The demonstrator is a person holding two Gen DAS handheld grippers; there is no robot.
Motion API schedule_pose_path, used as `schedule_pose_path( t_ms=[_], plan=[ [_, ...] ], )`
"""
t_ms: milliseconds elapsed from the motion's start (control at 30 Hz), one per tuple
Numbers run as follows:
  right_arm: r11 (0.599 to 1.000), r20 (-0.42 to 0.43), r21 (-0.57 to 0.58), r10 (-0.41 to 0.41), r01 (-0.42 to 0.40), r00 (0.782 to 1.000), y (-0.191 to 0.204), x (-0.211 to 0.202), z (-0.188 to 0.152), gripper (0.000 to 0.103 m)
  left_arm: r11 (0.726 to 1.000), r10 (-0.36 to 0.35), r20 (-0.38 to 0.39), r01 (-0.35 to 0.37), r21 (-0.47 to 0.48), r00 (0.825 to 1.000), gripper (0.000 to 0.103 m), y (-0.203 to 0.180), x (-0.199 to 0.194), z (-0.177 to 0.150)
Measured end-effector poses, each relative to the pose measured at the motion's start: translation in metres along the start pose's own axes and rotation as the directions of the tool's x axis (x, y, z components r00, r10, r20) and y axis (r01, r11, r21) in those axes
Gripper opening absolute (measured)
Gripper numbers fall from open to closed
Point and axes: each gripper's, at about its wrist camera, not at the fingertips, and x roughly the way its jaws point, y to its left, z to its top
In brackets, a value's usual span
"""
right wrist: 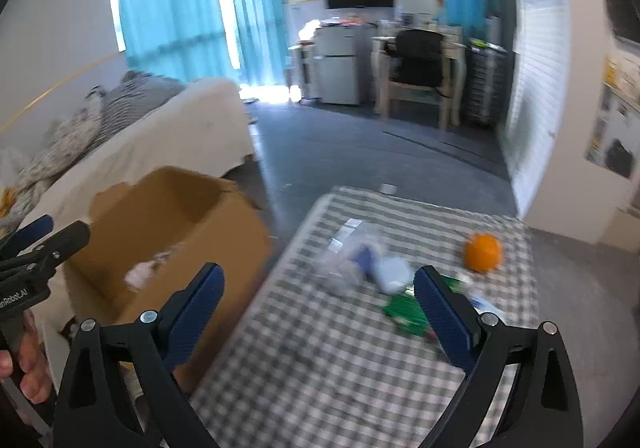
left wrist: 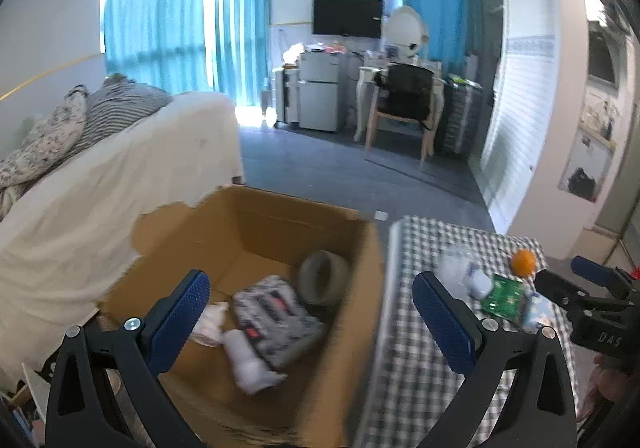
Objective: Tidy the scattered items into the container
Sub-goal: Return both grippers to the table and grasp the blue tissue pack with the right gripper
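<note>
My left gripper point(left wrist: 312, 282) hangs open and empty over an open cardboard box point(left wrist: 360, 248). In the box lie a grey tape roll point(left wrist: 323, 282), a grey patterned pack point(left wrist: 280, 322), a white bottle-like item point(left wrist: 250, 362) and a white cloth point(left wrist: 210, 322). My right gripper point(right wrist: 319, 274) is open and empty above the checked table point(right wrist: 320, 360). On the table are an orange point(right wrist: 483, 252), a green packet point(right wrist: 404, 310), partly behind the right finger, and a blurred white and blue item point(right wrist: 390, 272) with clear plastic. The box point(right wrist: 180, 232) stands left of the table.
A bed with a white cover point(left wrist: 120, 188) touches the box on the left. Dark floor point(left wrist: 340, 168) runs back to a chair point(left wrist: 404, 104), a desk and a small fridge point(left wrist: 320, 92). A white wall point(left wrist: 528, 108) stands to the right. A person's hand point(right wrist: 28, 360) holds the left gripper.
</note>
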Motion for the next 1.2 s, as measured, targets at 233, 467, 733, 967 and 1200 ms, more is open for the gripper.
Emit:
schedule_pose_path(
  t_ms=[233,467,733,967,1200],
  plan=[
    [0.988,-0.046,0.096,-0.117,0.121,0.992,-0.062,0.007,-0.026,0.100,0.997,-0.051,-0.023,0.052,0.054,0.998,0.103,-0.051,0.009,-0.004],
    [0.978,-0.112,0.147,-0.130,0.146,0.985,-0.099,0.037,-0.051,0.100,0.990,-0.064,-0.052,0.070,0.120,0.997,0.103,-0.088,0.027,-0.014],
    [0.975,-0.162,0.155,-0.132,0.157,0.978,-0.106,0.075,-0.064,0.100,0.986,-0.067,-0.089,0.080,0.147,0.994,0.103,-0.106,0.053,-0.023],
    [0.966,-0.219,0.183,-0.143,0.184,0.965,-0.117,0.097,-0.072,0.071,0.982,-0.079,-0.119,0.098,0.162,0.990,0.103,-0.121,0.072,-0.030],
    [0.969,-0.241,0.193,-0.103,0.152,0.965,-0.121,0.096,-0.077,0.061,0.977,-0.086,-0.139,0.111,0.180,0.987,0.103,-0.134,0.079,-0.036]
  ],
)
